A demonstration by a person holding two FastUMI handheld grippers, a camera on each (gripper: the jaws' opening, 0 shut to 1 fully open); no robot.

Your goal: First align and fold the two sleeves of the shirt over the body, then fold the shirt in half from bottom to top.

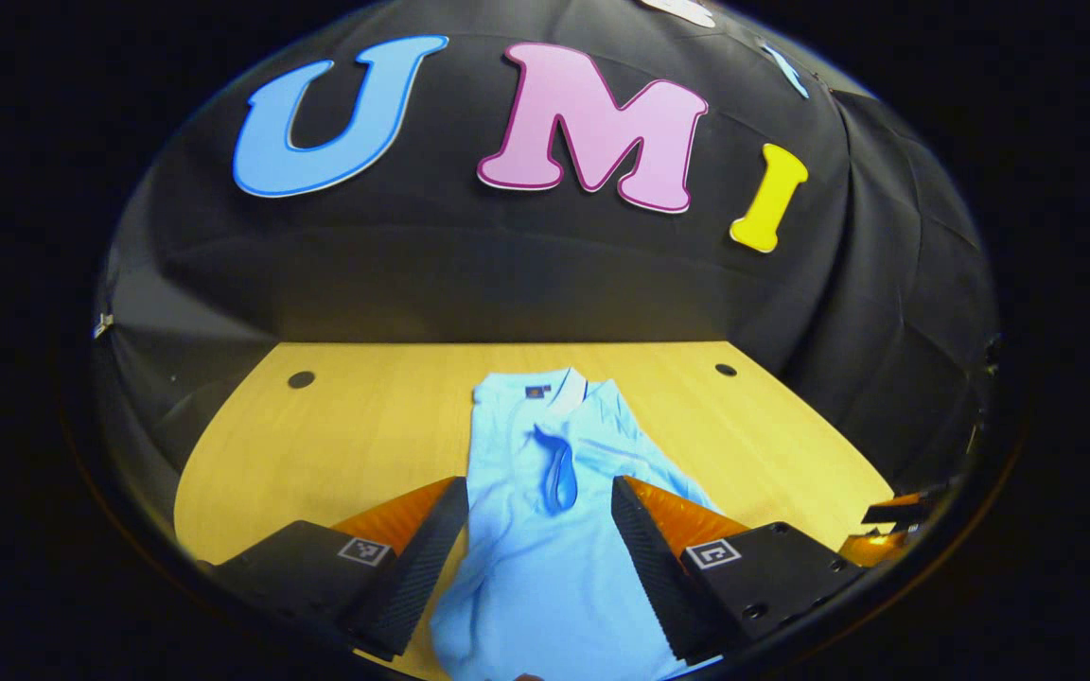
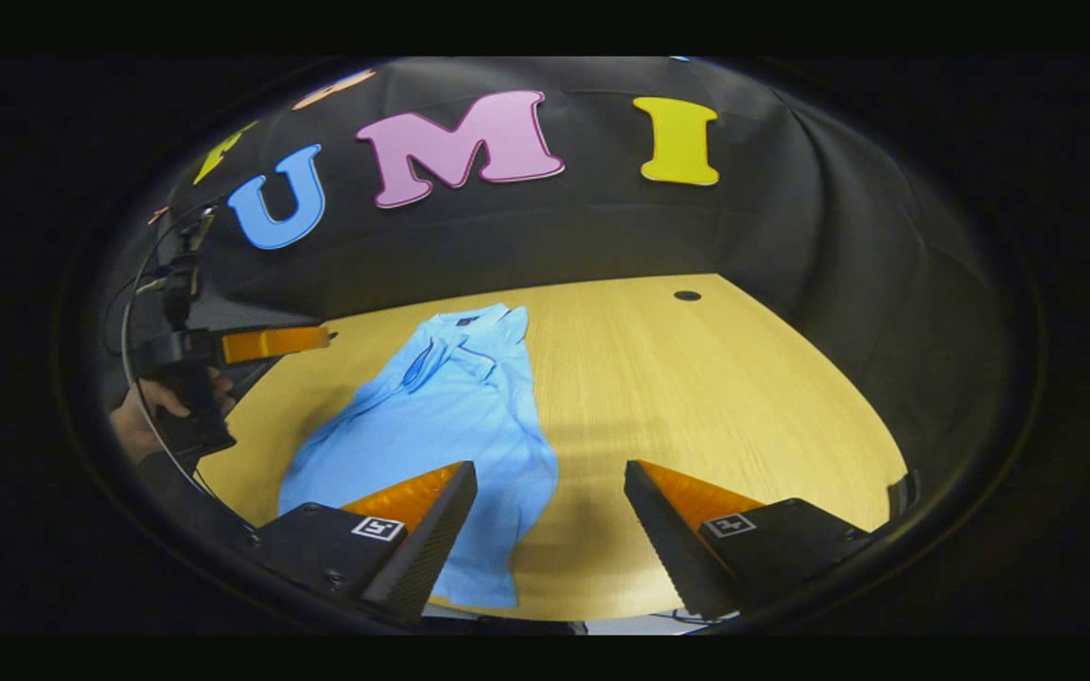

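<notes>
Wooden table (image 1: 365, 426) under both grippers, pale and bare apart from two dark holes near its far edge; black cloth wall behind.

The shirt (image 1: 545, 530), light blue with a collar, lies flat with the collar toward the wall and the hem toward you. It looks narrow, and folded cloth lies across the chest, so the sleeves seem already turned in over the body. That puts you at the second step: the bottom-to-top fold, not yet begun.

Your left gripper (image 1: 539, 549) hangs above the shirt's lower half, jaws spread wide, nothing between them. In the right gripper view the shirt (image 2: 441, 426) lies to the left, and your right gripper (image 2: 551, 530) hovers over its lower right edge and the bare wood beside it, jaws also released and empty. The left gripper (image 2: 261, 345) shows farther off there, a hand (image 2: 133, 416) holding it.

Next move, as I judge it: bring each gripper down to one hem corner, pinch through all layers, then carry the hem up to the collar evenly. The hem corners sit at the very bottom of both views, partly hidden, so check your grip before lifting.
</notes>
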